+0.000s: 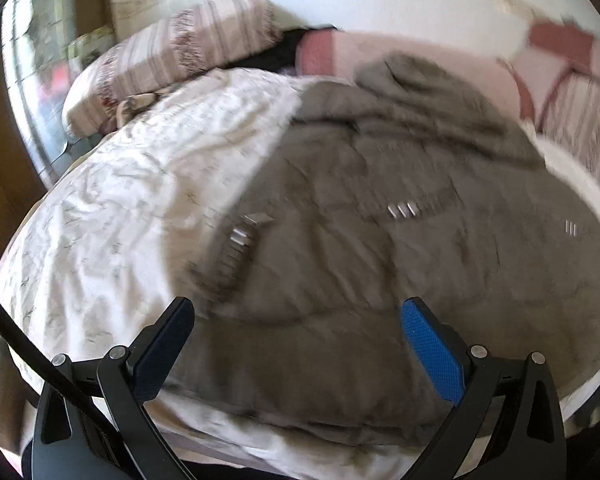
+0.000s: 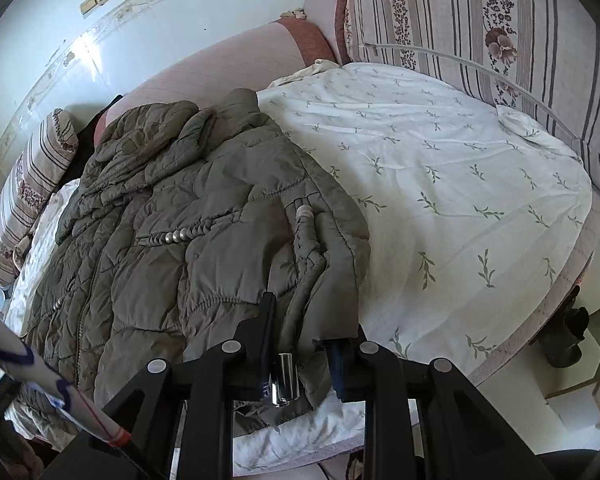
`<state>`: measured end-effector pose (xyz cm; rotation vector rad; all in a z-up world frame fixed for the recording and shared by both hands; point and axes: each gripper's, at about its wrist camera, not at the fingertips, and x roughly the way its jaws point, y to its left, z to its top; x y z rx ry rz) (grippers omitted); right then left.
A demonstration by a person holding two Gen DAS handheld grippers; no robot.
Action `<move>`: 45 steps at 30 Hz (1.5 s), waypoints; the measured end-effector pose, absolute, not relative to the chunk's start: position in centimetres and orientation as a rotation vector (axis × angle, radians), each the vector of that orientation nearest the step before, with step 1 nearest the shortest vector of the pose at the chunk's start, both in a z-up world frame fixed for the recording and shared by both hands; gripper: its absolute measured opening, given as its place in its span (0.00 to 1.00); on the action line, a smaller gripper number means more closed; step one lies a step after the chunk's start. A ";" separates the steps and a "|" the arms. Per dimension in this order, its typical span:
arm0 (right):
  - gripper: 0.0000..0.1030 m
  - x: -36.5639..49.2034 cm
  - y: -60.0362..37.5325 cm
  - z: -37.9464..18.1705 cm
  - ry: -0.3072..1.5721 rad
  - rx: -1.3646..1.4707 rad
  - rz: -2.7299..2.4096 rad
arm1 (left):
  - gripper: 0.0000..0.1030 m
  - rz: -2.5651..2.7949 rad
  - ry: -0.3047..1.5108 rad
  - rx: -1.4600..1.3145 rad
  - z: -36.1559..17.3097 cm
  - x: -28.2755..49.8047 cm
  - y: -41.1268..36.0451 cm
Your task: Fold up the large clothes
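No text, label, brand, number or sign can be read in either view. The only markings seen are patterns: green sprigs are printed on the white sheet [image 2: 440, 184], and stripes with dark flowers are printed on the cushion [image 2: 480, 28] behind that sheet. The left wrist view is blurred, so nothing can be made out there.

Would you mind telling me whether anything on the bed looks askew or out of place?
Nothing is damaged or spilled. The olive quilted jacket lies rumpled on the white leaf-print sheet, its hood bunched at the far end. The right gripper clamps its near hem; the left gripper is open above it.
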<state>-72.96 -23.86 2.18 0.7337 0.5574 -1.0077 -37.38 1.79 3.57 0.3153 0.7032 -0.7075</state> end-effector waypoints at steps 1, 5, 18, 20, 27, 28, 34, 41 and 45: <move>0.25 -73.0 -23.9 2.2 0.558 0.734 -1.007 | 1.00 -0.708 0.717 0.278 3.9 -36.6 2.4; 0.25 -73.0 -23.8 2.2 0.558 0.736 -1.007 | 0.78 -0.681 0.886 0.125 2.8 -32.2 4.7; 0.14 -72.6 -23.5 2.3 0.551 0.732 -0.980 | 0.37 -0.827 0.930 0.105 1.8 -35.8 4.3; 0.12 -72.8 -23.2 3.1 0.529 0.713 -0.975 | 0.23 -0.825 0.849 0.131 3.0 -36.4 4.3; 0.11 -73.1 -23.1 7.0 0.471 0.661 -0.922 | 0.20 -0.848 0.623 0.241 7.3 -38.4 2.1; 0.11 -73.0 -23.1 7.7 0.467 0.644 -0.918 | 0.20 -0.854 0.601 0.246 7.9 -38.4 1.9; 0.11 -72.2 -24.7 12.8 0.418 0.571 -0.897 | 0.20 -0.884 0.522 0.226 13.0 -36.4 0.3; 0.11 -69.4 -29.7 19.4 0.340 0.543 -0.888 | 0.20 -0.918 0.503 0.163 19.7 -31.9 -5.0; 0.11 -65.4 -34.5 22.5 0.318 0.519 -0.906 | 0.20 -0.922 0.520 0.134 22.7 -28.0 -10.6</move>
